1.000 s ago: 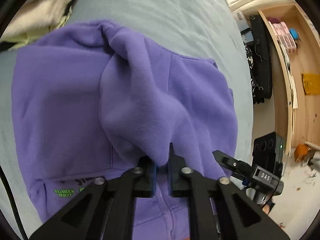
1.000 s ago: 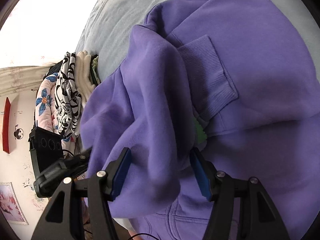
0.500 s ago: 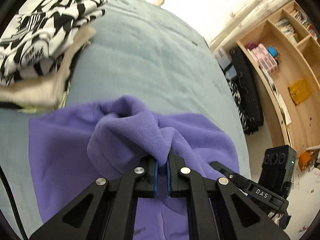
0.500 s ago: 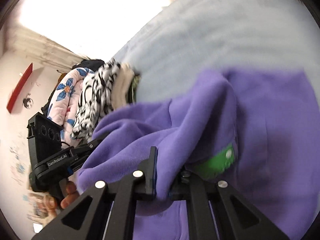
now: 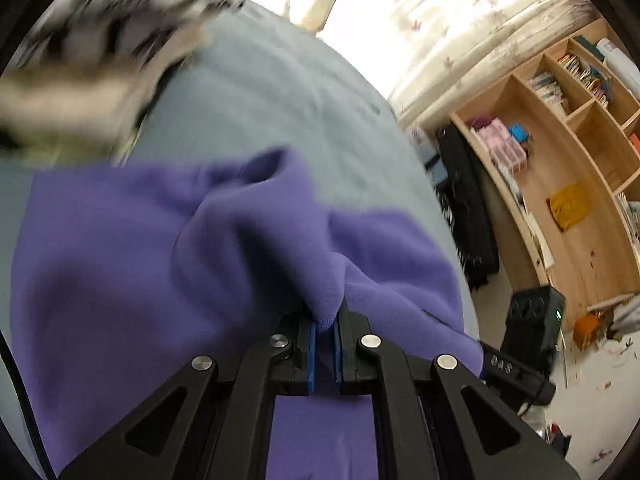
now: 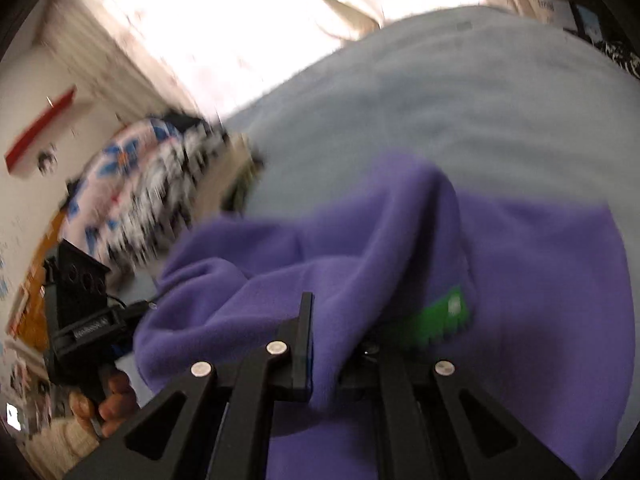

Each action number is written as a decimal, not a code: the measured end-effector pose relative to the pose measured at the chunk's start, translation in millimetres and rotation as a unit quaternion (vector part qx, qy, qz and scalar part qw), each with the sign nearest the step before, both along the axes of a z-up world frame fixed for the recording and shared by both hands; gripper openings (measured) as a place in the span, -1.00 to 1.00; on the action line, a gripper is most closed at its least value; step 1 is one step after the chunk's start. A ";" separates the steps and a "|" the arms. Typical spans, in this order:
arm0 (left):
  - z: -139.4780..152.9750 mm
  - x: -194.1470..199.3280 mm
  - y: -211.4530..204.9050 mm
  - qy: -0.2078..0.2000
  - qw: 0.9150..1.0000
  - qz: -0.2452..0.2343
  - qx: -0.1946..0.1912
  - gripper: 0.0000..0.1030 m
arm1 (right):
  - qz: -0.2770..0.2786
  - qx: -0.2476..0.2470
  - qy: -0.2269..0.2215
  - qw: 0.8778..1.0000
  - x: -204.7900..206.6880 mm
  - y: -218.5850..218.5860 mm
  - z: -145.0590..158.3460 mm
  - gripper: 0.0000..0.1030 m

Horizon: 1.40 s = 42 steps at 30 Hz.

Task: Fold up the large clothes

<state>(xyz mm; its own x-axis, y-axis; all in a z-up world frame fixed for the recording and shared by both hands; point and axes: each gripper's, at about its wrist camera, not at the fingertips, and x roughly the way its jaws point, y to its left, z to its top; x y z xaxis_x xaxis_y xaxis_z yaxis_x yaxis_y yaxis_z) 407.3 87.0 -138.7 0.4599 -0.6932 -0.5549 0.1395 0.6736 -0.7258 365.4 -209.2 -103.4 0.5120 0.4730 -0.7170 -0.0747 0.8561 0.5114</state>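
A purple fleece hoodie lies on a pale blue bed. My left gripper is shut on a pinched fold of the hoodie and holds it lifted off the bed. In the right wrist view the hoodie shows a green patch. My right gripper is shut on another fold of the hoodie, and the cloth drapes over its right finger and hides it. The left gripper also shows in the right wrist view, held in a hand.
A stack of folded clothes, black-and-white on top, lies on the bed at the far left, blurred. Wooden shelves stand to the right of the bed. A floral quilt lies beyond the stack. A bright curtained window is behind.
Both grippers have lifted further with the hoodie and tilted up toward the far side of the bed. The right gripper, open a second ago, has shut on the fold. The views are motion-blurred.
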 end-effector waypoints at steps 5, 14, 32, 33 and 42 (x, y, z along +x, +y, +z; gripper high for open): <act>-32.5 -45.1 5.5 0.039 0.999 -0.021 0.012 -0.92 | -0.003 0.018 0.072 0.997 -34.2 -15.5 -27.0 -0.77; -47.6 -67.4 -1.4 0.080 0.995 -0.038 0.038 -0.88 | -0.023 -0.009 0.105 0.994 -61.3 -26.9 -31.2 -0.55; 60.5 -21.4 -59.7 -0.051 0.988 -0.020 0.144 -0.42 | -0.026 -0.132 -0.076 0.988 -15.1 43.8 67.9 -0.44; 54.3 -14.6 -65.5 -0.046 0.988 -0.017 0.147 -0.42 | -0.029 -0.130 -0.071 0.989 -9.9 43.6 62.4 -0.44; -17.3 -9.6 -55.5 -0.020 0.982 -0.023 0.184 -0.43 | -0.071 -0.141 0.033 0.987 -4.7 -24.9 -22.9 -1.00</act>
<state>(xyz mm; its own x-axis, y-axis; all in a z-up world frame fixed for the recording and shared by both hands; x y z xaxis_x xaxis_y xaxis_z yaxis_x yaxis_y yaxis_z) 397.7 31.5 -156.0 0.4597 -0.4690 -0.7541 0.1987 0.8820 -0.4274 360.7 -234.1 -126.3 0.5063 0.1769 -0.8440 0.0826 0.9643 0.2516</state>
